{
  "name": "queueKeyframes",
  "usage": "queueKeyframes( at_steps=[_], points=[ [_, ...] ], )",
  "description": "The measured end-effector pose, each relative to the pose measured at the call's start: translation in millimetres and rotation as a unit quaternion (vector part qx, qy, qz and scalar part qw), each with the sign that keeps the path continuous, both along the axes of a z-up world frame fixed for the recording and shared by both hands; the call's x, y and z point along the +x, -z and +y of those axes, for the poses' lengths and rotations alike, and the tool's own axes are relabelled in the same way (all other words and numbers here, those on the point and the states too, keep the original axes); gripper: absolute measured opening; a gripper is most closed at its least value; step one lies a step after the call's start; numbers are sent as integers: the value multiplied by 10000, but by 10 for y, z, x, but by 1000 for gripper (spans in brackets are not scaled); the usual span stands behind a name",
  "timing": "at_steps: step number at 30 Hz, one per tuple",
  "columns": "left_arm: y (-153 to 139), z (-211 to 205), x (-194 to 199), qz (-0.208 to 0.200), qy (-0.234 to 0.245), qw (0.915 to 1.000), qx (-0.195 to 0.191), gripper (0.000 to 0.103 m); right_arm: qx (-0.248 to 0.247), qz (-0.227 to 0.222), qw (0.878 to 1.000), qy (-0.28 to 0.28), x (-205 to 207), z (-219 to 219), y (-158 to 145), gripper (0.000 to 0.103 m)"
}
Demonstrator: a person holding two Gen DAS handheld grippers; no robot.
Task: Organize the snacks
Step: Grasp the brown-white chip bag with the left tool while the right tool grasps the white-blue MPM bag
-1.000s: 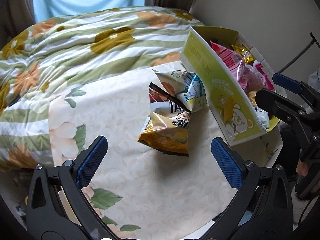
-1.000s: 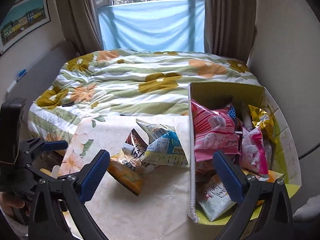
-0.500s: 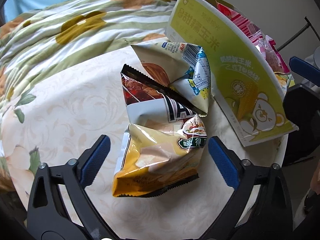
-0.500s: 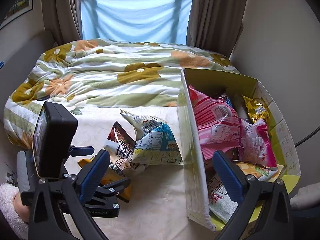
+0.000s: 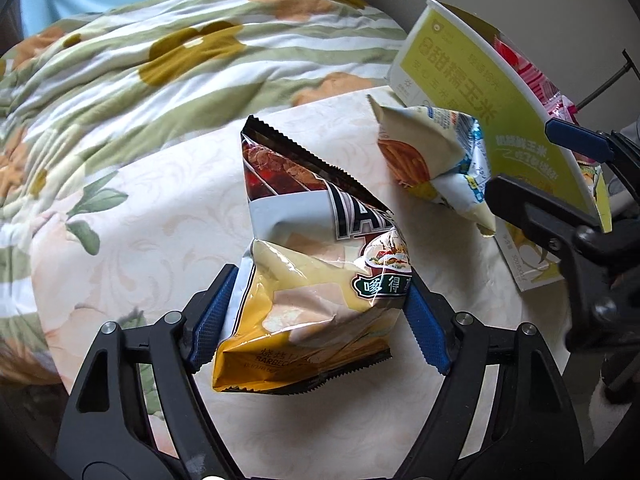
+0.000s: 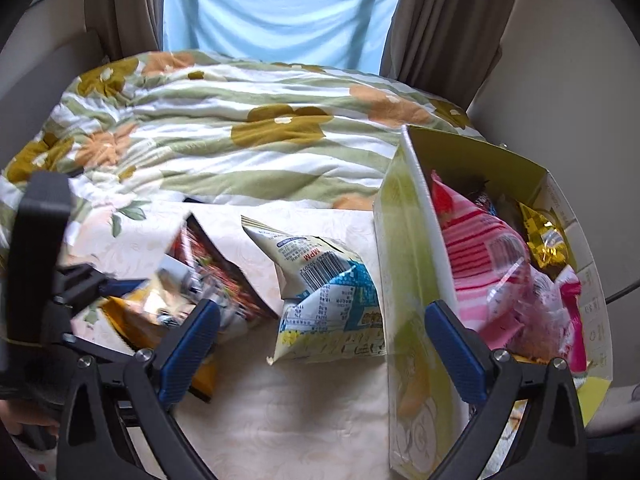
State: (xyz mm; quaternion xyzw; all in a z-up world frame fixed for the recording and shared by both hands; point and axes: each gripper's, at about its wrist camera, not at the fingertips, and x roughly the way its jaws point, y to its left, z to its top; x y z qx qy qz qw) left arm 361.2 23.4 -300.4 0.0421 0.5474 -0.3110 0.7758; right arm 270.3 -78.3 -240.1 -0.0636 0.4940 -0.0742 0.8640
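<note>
My left gripper is shut on a yellow barbecue chip bag, its blue pads pressing both sides. A dark red and white chip bag lies behind it, touching it. A white and blue snack bag leans against the yellow-green box. In the right wrist view my right gripper is open and empty, over the white and blue bag and the box wall. The box holds a pink striped bag and several other snacks. The yellow bag shows blurred at the left.
The snacks lie on a cream floral tablecloth. A green and orange floral quilt lies behind it. The table edge curves round at the right. Curtains and a window are at the back.
My left gripper moved in and closed on the yellow chip bag. My right gripper shifted left and lower, nearer the white and blue bag.
</note>
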Motion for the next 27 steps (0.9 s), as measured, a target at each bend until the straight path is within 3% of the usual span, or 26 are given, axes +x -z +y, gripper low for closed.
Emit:
queueKeyframes(
  at_steps=[4,11,20,22,23,25,27],
  points=[
    [22,184,71,-20,-229,9997,111,77,-628,276,9975,-156,189,102,226,98],
    [50,419,154,-19,-478,9987,159,77,-912,615,9935,-277,401,99,513,92],
    [113,434,192,47,-622,9980,134,74,-2118,852,9719,-571,481,154,767,92],
    [111,442,197,54,-641,9979,121,74,-2307,853,9665,-731,467,194,788,76],
    [107,441,191,53,-650,9978,120,73,-2392,889,9633,-829,467,219,806,75],
    [105,443,176,52,-661,9977,127,73,-2446,953,9606,-919,463,240,849,75],
    [102,459,177,49,-660,9977,121,73,-2246,982,9662,-801,475,183,866,75]
  ],
)
